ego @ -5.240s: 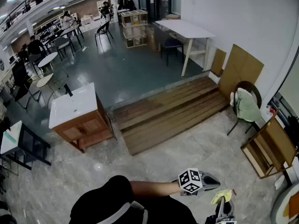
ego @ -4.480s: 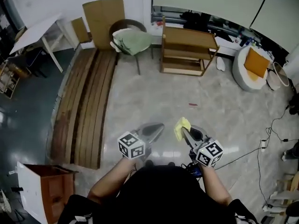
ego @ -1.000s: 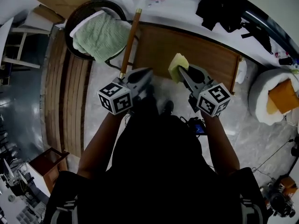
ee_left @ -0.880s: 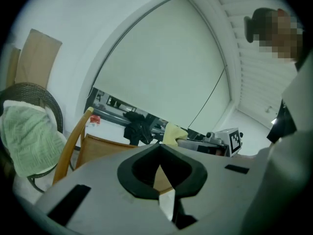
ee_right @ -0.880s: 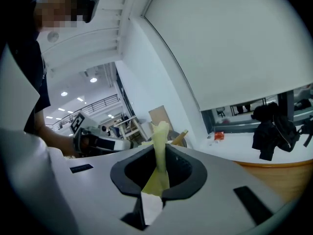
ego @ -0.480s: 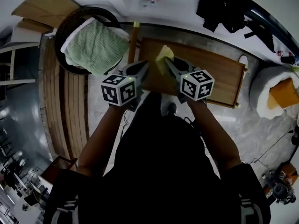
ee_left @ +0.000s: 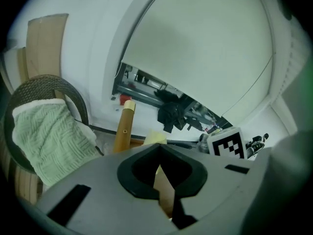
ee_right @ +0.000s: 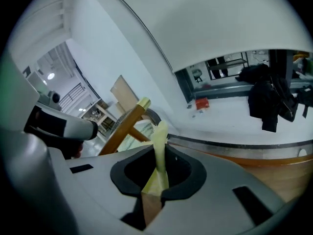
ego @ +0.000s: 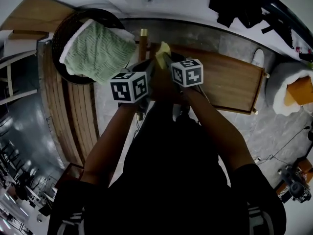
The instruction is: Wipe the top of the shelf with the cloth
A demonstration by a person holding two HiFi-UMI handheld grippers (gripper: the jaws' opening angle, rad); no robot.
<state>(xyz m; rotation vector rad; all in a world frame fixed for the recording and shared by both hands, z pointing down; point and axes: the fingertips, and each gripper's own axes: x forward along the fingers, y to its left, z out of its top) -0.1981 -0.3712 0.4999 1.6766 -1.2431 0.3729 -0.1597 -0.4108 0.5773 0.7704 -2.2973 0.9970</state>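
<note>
The yellow cloth sticks up from my right gripper, which is shut on it; its fold stands between the jaws. The wooden shelf top lies below and to the right of both grippers. My right gripper hangs over the shelf's left end. My left gripper is right beside it, jaws together with nothing in them. In the left gripper view the cloth shows just beyond the jaws.
A round wicker chair with a green knitted cushion stands left of the shelf. An upright wooden post rises at the shelf's left corner. Dark clothing lies by the wall, a white pouf at right.
Both grippers have moved left and closer together over the shelf's left end; the cloth stays clamped in the right gripper. Earlier still I walked up to the shelf.
</note>
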